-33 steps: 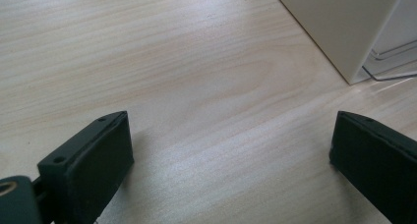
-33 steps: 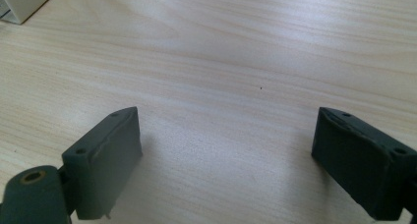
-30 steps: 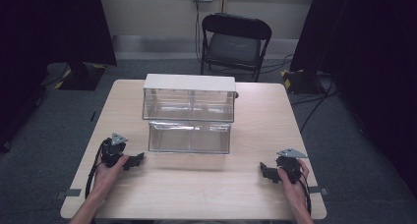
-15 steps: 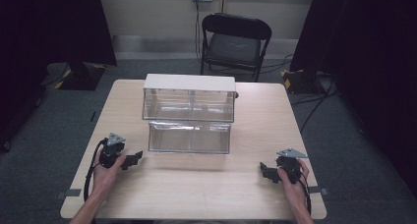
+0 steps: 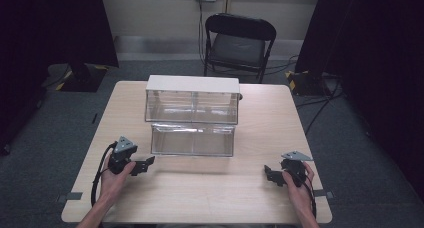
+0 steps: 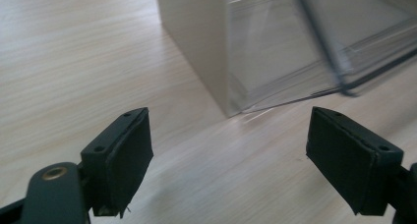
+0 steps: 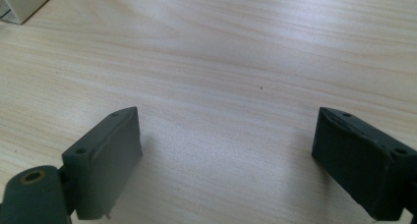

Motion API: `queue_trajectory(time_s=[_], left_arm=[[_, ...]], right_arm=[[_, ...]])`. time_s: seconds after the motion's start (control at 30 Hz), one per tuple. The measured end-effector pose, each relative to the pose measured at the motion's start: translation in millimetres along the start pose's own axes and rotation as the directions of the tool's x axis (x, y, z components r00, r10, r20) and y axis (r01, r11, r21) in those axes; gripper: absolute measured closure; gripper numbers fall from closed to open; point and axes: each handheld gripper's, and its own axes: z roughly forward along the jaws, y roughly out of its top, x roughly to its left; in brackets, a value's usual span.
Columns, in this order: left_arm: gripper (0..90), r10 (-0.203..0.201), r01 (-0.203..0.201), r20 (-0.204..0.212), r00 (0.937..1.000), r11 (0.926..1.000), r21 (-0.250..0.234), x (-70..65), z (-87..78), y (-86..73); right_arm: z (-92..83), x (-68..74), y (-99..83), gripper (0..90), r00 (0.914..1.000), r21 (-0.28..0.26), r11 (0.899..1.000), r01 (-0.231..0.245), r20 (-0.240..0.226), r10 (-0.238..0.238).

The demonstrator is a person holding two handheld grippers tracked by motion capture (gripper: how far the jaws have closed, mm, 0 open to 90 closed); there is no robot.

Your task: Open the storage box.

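Clear plastic box [image 5: 192, 139] mid-frame on wooden table [image 5: 260, 118]; left gripper [image 5: 144, 165] lower left, right gripper [image 5: 270, 174] lower right, both gaping, empty. Probably best: approach squarely, grip rim gently.

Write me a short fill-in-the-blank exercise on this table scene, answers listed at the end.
1. Both clear boxes stand on the wooden ____.
2. The left hand-held gripper has its jaws ____.
3. The right hand-held gripper holds ____.
4. Behind the table stands a black folding ____.

Answers: table; open; nothing; chair
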Motion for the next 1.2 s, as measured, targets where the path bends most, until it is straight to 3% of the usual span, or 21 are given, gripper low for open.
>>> queue_trajectory(time_s=[0.13,0.37,0.5,0.6,1.0,1.2], left_arm=[[16.3,0.021,-0.020,0.016,0.9997,0.9997,-0.015,-6.8,0.1,3.4],[15.7,0.007,-0.005,0.049,0.9988,0.9990,-0.045,-6.6,2.0,5.4],[16.2,0.003,-0.002,0.034,0.9994,0.9994,-0.035,-7.5,4.7,6.7],[16.2,0.027,-0.026,0.027,0.9993,0.9994,-0.022,-9.5,6.7,9.3],[15.4,0.031,-0.027,0.089,0.9956,0.9983,-0.051,-16.0,6.3,15.3],[15.5,0.031,-0.026,0.098,0.9947,0.9980,-0.058,-17.5,7.6,15.5]], right_arm=[[0.0,0.0,0.0,10.5,1.0000,0.000,1.000,0.000,0.000,0.000],[0.0,0.0,0.0,10.5,1.0000,0.000,1.000,0.001,0.000,-0.001],[0.0,0.1,0.1,10.4,1.0000,0.001,1.000,0.000,0.001,0.000],[0.0,0.1,0.1,10.4,1.0000,0.001,1.000,0.000,0.000,0.000],[0.0,0.1,0.1,10.4,1.0000,0.000,1.000,0.001,0.000,-0.001],[0.0,0.1,0.1,10.4,1.0000,0.000,1.000,0.001,0.000,-0.001]])
